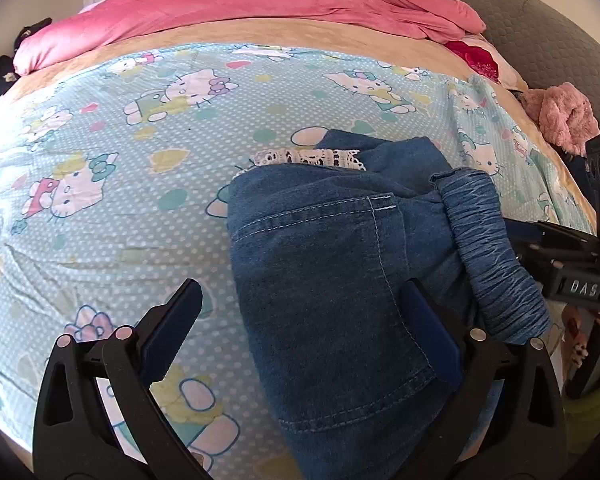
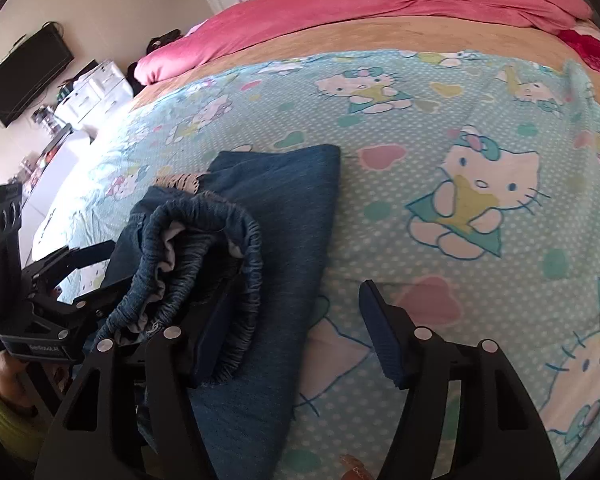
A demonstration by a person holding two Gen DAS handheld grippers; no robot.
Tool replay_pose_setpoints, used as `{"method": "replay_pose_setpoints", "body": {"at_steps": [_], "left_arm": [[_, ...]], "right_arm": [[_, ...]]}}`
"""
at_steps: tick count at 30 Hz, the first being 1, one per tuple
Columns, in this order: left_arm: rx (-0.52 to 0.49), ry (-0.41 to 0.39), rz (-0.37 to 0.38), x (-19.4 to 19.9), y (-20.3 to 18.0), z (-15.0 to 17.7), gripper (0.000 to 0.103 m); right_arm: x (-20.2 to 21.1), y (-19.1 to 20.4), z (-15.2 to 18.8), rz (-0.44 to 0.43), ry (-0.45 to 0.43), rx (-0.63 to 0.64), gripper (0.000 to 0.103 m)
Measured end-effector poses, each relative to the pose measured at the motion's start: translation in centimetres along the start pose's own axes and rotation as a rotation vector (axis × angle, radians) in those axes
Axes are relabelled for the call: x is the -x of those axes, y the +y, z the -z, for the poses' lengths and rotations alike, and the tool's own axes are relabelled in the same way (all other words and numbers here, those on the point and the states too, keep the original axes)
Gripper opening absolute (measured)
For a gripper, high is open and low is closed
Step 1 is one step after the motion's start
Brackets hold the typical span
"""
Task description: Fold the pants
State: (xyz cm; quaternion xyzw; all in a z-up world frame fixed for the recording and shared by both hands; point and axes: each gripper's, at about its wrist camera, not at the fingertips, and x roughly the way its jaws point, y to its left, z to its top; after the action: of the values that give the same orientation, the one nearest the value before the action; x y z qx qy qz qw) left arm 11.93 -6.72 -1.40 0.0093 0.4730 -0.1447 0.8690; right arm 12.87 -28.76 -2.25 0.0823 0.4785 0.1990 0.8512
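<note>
On the bed (image 1: 100, 184) the pants (image 1: 332, 280) lie partly folded. I judge the denim soft, limp, fairly light; its gathered waistband (image 2: 204, 264) gives the best hold. My left gripper (image 1: 300, 320) gapes wide; my right gripper (image 2: 296, 320) straddles the waistband, unclamped.

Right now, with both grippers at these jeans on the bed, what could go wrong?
1. The elastic waistband stands bunched and looped, so the folded jeans may spring open.
2. The right gripper has one finger inside that loop and could drag it along.
3. The open left gripper holds nothing down, so the layers may slide.
</note>
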Motion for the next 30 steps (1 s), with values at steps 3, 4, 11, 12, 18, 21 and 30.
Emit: {"method": "replay_pose_setpoints", "body": {"at_steps": [3, 4, 11, 12, 18, 21, 30], "left_arm": [[0.005, 0.01, 0.013, -0.7, 0.0, 0.1, 0.092], [0.01, 0.012, 0.02, -0.9, 0.0, 0.1, 0.092], [-0.004, 0.021, 0.063, -1.5, -0.8, 0.0, 0.075], [-0.004, 0.022, 0.066, -1.6, -0.8, -0.1, 0.072], [0.005, -0.014, 0.089, -0.6, -1.1, -0.6, 0.043], [0.009, -0.039, 0.088, 0.1, -1.0, -1.2, 0.038], [0.003, -0.113, 0.033, 0.8, 0.4, -5.5, 0.036]], "right_arm": [[-0.4, 0.1, 0.0, -0.014, 0.002, 0.005, 0.062], [-0.5, 0.0, -0.1, -0.021, 0.001, 0.001, 0.063], [-1.0, -0.1, -0.2, -0.062, -0.007, 0.003, 0.06], [-1.1, 0.0, -0.3, -0.077, -0.005, 0.009, 0.048], [-0.7, 2.1, -0.9, -0.072, -0.04, 0.104, 0.011], [0.3, 3.5, -1.7, -0.073, -0.083, 0.149, 0.011], [-0.1, 5.0, -6.9, -0.051, -0.167, 0.212, 0.011]]}}
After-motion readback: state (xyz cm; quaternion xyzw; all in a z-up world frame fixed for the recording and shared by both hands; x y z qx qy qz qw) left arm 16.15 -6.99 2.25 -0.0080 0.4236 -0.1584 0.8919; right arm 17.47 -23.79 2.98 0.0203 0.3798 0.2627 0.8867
